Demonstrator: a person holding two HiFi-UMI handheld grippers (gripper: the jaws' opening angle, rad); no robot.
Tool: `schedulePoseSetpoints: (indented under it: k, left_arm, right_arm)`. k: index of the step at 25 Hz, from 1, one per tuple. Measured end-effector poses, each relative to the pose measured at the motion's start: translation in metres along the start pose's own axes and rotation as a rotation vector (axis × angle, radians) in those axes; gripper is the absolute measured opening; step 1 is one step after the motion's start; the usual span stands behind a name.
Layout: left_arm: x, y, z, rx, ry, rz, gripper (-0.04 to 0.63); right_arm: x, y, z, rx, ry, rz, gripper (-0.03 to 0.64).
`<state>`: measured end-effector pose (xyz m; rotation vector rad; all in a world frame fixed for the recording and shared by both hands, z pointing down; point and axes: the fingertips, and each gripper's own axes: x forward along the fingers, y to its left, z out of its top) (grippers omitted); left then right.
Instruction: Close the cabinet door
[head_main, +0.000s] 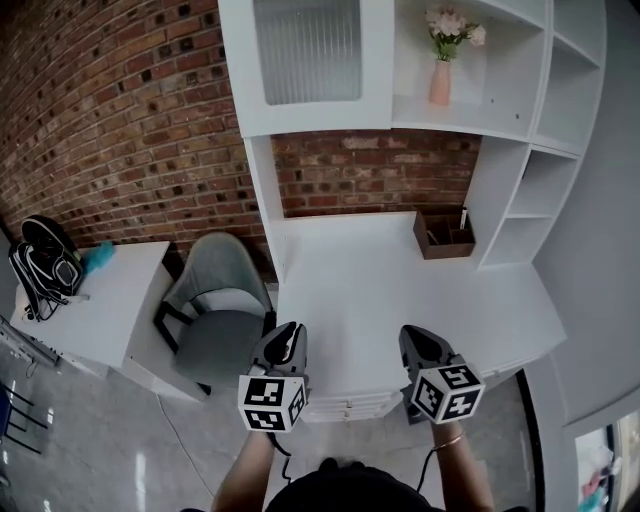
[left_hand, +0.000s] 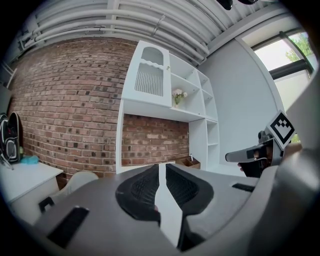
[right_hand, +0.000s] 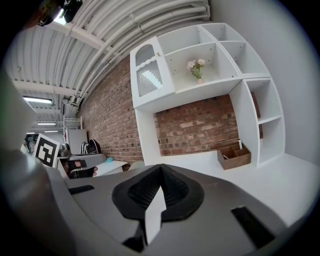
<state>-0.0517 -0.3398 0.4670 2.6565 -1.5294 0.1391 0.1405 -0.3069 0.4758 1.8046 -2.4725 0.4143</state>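
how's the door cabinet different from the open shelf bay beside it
The door cabinet is fronted by a ribbed-glass door that looks shut; the shelf bay is open-fronted. The bay holds a pink vase of flowers; the cabinet's contents cannot be seen. Both are white.

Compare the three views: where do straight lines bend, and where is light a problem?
Head view: the white cabinet leans outward, and glare streaks the floor. Left gripper view: black round border, the brick wall bulges, the window is washed out. Right gripper view: the ceiling pipes curve.
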Motion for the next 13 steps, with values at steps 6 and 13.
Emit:
schedulePoseSetpoints:
  k: [6, 13]
  left_arm:
    - [-0.002, -0.001, 0.000, -0.007, -0.002, -0.006, 0.051]
    - [-0.007, -0.002, -0.003, 0.000, 0.011, -0.012, 0.049]
  right_arm:
    - [-0.003, 0.008, 0.000, -0.020, -0.009, 0.000, 0.002]
    - [-0.004, 0.012, 0.000, -0.023, -0.015, 0.007, 0.002]
